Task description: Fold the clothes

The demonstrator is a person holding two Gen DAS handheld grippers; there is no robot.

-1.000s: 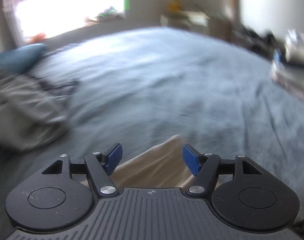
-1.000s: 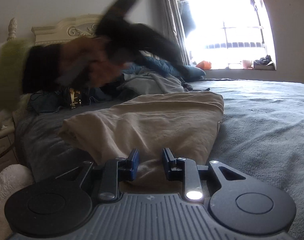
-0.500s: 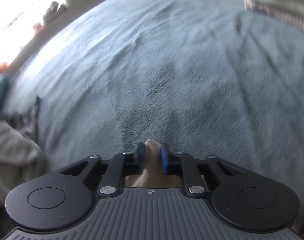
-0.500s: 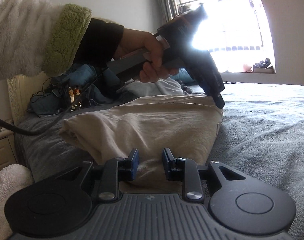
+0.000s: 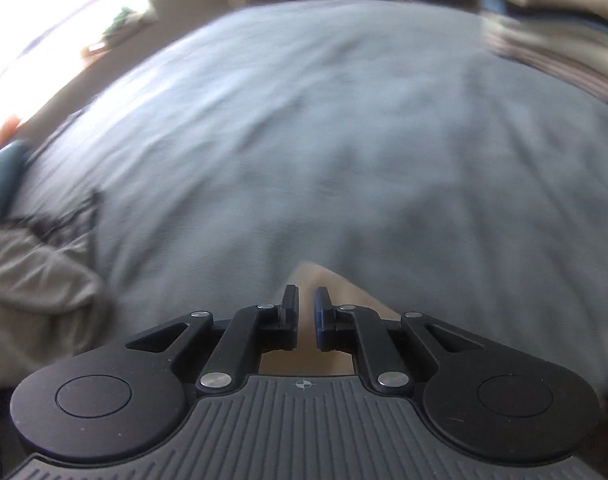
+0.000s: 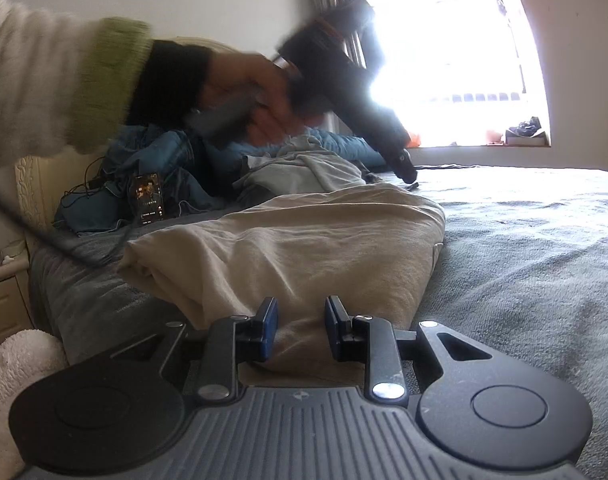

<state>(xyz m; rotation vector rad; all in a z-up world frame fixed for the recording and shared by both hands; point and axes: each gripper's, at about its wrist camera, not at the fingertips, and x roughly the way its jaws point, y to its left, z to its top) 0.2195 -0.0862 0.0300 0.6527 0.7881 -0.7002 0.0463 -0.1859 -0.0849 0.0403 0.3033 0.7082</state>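
The left tool (image 5: 306, 312) has lifted, still pinching the beige garment (image 6: 304, 248); only the right view shows right tool (image 6: 299, 326) agape.

A bed covered in a grey-blue blanket (image 6: 536, 248) carries a folded beige garment (image 6: 304, 248) near its front edge, seen from the right wrist view. Behind it, toward the cream headboard (image 6: 27, 184), lie a crumpled light grey garment (image 6: 304, 172), a heap of blue clothing (image 6: 159, 160), a phone standing upright with its screen lit (image 6: 147, 199) and black cables (image 6: 87, 184). In the blurred left wrist view a corner of the beige cloth (image 5: 324, 284) rests on the same blanket (image 5: 304, 140), with a rumpled grey-brown garment (image 5: 31, 280) at the left and striped fabric (image 5: 560, 56) at the far right
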